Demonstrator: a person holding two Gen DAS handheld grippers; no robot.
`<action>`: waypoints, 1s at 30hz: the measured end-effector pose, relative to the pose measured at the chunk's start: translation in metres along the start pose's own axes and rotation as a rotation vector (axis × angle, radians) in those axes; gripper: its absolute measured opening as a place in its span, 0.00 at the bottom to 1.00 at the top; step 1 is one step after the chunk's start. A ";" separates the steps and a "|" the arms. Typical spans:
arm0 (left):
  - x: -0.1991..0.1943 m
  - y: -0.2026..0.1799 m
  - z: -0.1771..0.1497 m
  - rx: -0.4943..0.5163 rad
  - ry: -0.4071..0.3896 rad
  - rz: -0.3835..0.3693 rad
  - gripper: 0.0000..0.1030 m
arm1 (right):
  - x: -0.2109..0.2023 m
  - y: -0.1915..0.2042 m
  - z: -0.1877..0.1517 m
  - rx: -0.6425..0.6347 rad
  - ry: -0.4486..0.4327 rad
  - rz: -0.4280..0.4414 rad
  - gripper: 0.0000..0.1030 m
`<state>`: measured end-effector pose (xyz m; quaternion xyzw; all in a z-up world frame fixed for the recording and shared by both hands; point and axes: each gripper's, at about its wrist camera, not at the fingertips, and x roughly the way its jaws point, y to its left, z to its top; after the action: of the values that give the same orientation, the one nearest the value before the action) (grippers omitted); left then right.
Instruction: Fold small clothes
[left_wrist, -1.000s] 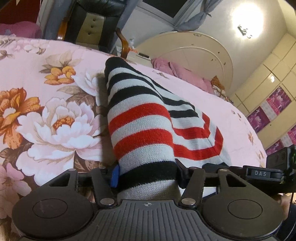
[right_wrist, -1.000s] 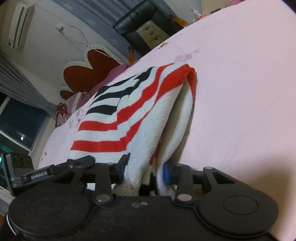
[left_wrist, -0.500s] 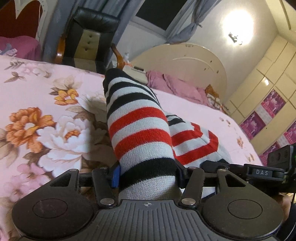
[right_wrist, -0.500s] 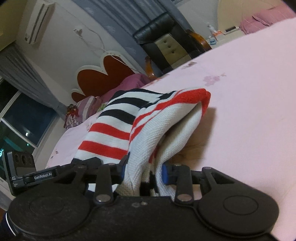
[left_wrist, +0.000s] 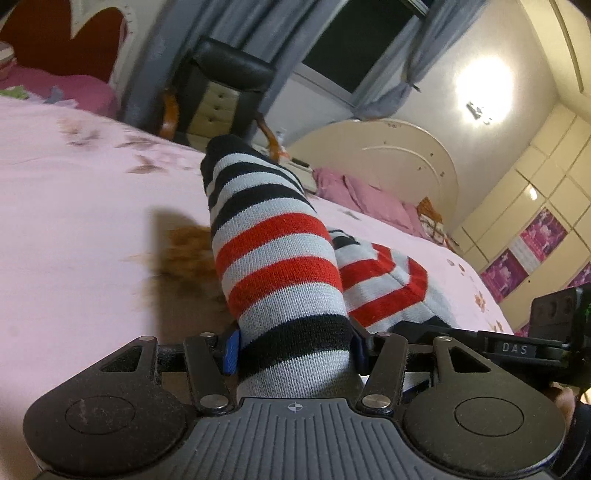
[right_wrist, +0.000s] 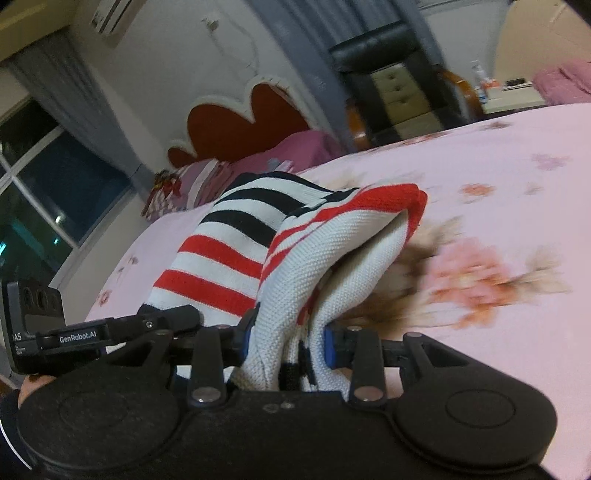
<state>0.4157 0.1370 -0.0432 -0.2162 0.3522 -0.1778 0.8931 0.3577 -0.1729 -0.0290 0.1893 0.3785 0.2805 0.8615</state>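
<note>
A small knit garment with white, red and black stripes (left_wrist: 280, 266) is held up off the pink floral bedspread (left_wrist: 74, 206). My left gripper (left_wrist: 291, 349) is shut on its black-striped edge. My right gripper (right_wrist: 288, 338) is shut on a bunched white and red part of the same garment (right_wrist: 332, 236). The cloth arches up between the two grippers, and its far end hangs toward the bed. The other gripper's body shows at the side of each view.
A black padded chair (left_wrist: 221, 92) stands beyond the bed. A cream rounded headboard (left_wrist: 399, 155) with pink pillows (left_wrist: 362, 195) is at the far right, a red scalloped headboard (right_wrist: 243, 125) at the left. Wardrobes (left_wrist: 535, 206) line the right wall.
Both grippers have lifted and moved along the bed with the garment still held. The big flower print has slid out of the left view, and a flower print has come into the right view.
</note>
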 end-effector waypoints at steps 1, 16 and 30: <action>-0.008 0.012 0.000 -0.005 -0.001 0.007 0.53 | 0.008 0.009 -0.001 -0.007 0.009 0.006 0.32; -0.038 0.153 -0.045 -0.123 0.041 0.047 0.57 | 0.105 0.062 -0.055 0.038 0.129 0.018 0.33; -0.075 0.129 -0.009 0.060 -0.121 0.114 0.65 | 0.075 0.037 -0.031 0.179 0.020 -0.023 0.41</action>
<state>0.3788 0.2783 -0.0739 -0.1792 0.3040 -0.1236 0.9275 0.3632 -0.0935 -0.0703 0.2583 0.4129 0.2376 0.8404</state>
